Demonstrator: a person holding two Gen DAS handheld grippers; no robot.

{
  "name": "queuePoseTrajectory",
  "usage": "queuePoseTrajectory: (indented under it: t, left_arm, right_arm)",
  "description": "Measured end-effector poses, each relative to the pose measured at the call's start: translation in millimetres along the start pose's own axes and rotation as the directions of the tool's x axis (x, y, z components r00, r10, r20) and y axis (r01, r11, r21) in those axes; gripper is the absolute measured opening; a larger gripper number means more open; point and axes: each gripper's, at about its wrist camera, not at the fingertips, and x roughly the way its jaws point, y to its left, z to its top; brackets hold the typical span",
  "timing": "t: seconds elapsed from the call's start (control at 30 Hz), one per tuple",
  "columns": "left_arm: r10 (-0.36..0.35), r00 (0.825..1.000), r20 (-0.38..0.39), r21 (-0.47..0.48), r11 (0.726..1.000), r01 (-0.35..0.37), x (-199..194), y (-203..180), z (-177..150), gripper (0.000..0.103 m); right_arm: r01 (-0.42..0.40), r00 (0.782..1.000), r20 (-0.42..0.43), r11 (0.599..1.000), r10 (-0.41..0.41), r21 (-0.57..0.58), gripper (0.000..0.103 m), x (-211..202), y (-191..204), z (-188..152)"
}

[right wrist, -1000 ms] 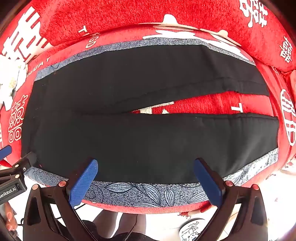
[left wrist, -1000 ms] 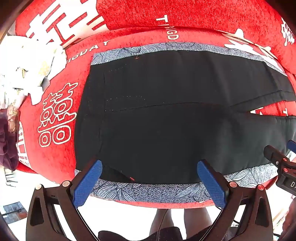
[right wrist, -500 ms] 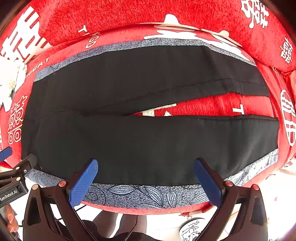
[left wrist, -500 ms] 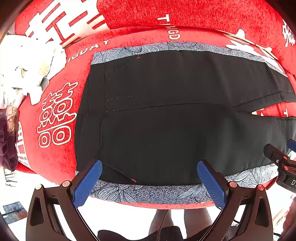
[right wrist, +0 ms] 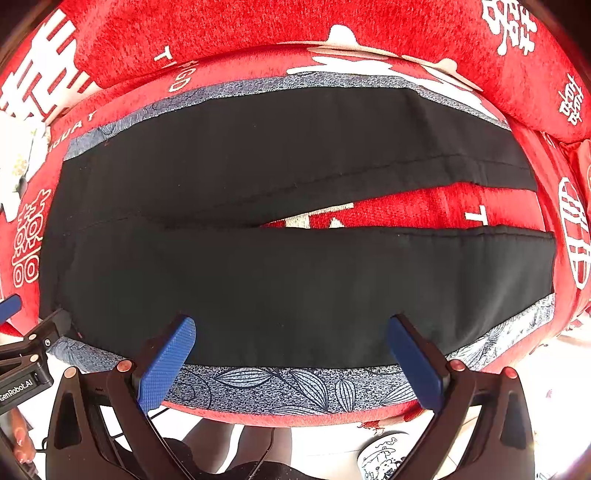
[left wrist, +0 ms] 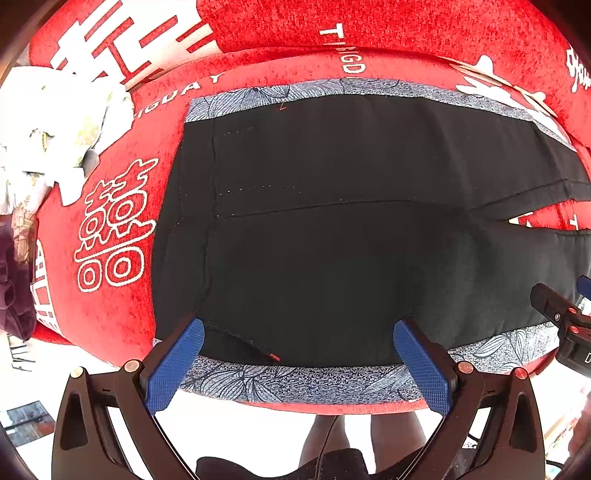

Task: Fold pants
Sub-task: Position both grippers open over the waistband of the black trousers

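Black pants (left wrist: 332,236) lie flat on a grey-blue leaf-print cloth (left wrist: 280,380) over a red sofa seat, waistband to the left. The two legs (right wrist: 295,288) run to the right with a narrow gap between them. My left gripper (left wrist: 295,354) is open and empty, just above the pants' near edge by the waist. My right gripper (right wrist: 291,350) is open and empty, over the near edge of the near leg. Each gripper shows at the side of the other's view.
The red sofa (left wrist: 110,236) carries white printed characters, and its backrest (right wrist: 295,33) rises behind the pants. A white crumpled cloth (left wrist: 48,136) lies at the far left. White floor (right wrist: 554,369) and a patterned cup (right wrist: 380,458) lie below the seat's front edge.
Both grippers have edged forward a little toward the pants' near edge. The pants have not moved, and both grippers stay open.
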Motion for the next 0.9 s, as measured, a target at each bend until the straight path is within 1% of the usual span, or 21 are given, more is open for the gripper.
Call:
queuePoseTrajectory:
  t: [0.07, 0.13, 0.37, 0.4, 0.5, 0.53, 0.6, 0.7, 0.77, 0.9]
  left_arm:
    - [-0.004, 1.0, 0.007, -0.003, 1.0, 0.004, 0.6, 1.1, -0.6, 0.103]
    - [0.004, 1.0, -0.008, -0.001, 1.0, -0.004, 0.3, 2.2, -0.3, 0.103]
    - [0.013, 1.0, -0.026, -0.006, 1.0, -0.013, 1.2, 8.2, -4.3, 0.103]
    - [-0.005, 1.0, -0.007, -0.01, 1.0, 0.005, 2.2, 8.7, -4.0, 0.103]
    - [-0.01, 1.0, -0.005, -0.014, 1.0, 0.01, 2.9, 10.7, -5.5, 0.103]
    - [-0.009, 1.0, -0.005, -0.015, 1.0, 0.009, 2.9, 11.4, -6.1, 0.103]
    - [-0.019, 1.0, -0.003, -0.018, 1.0, 0.019, 3.5, 12.6, -6.1, 0.103]
    - [-0.017, 1.0, 0.008, -0.023, 1.0, 0.017, 4.2, 14.5, -6.6, 0.103]
    - [-0.019, 1.0, 0.01, -0.027, 0.999, 0.019, 4.7, 16.4, -7.2, 0.103]
    - [-0.014, 1.0, 0.01, -0.032, 0.999, 0.015, 6.2, 19.5, -9.3, 0.103]
  right_arm:
    - [-0.002, 1.0, 0.011, 1.0, 0.002, -0.002, 0.103, 0.0, 1.0, -0.3]
    - [-0.002, 1.0, 0.019, 1.0, 0.002, -0.005, 0.103, 0.5, 2.0, -0.3]
    - [0.009, 1.0, -0.013, 1.0, -0.01, -0.006, 0.103, 2.5, 6.4, -2.3]
    - [0.009, 1.0, -0.014, 1.0, -0.01, -0.008, 0.103, 2.8, 7.3, -3.3]
    - [0.016, 1.0, -0.015, 1.0, -0.017, -0.009, 0.103, 3.7, 9.6, -5.2]
    - [0.028, 0.999, -0.029, 1.0, -0.028, -0.009, 0.103, 4.1, 10.0, -5.1]
    - [0.03, 0.999, -0.021, 0.999, -0.031, -0.01, 0.103, 4.6, 11.0, -6.1]
    - [0.037, 0.999, -0.022, 0.999, -0.037, -0.01, 0.103, 4.6, 11.7, -7.0]
    - [0.028, 1.0, -0.005, 1.0, -0.028, -0.008, 0.103, 4.8, 12.6, -7.8]
    - [0.041, 0.999, -0.011, 0.999, -0.041, -0.009, 0.103, 5.0, 13.4, -9.5]
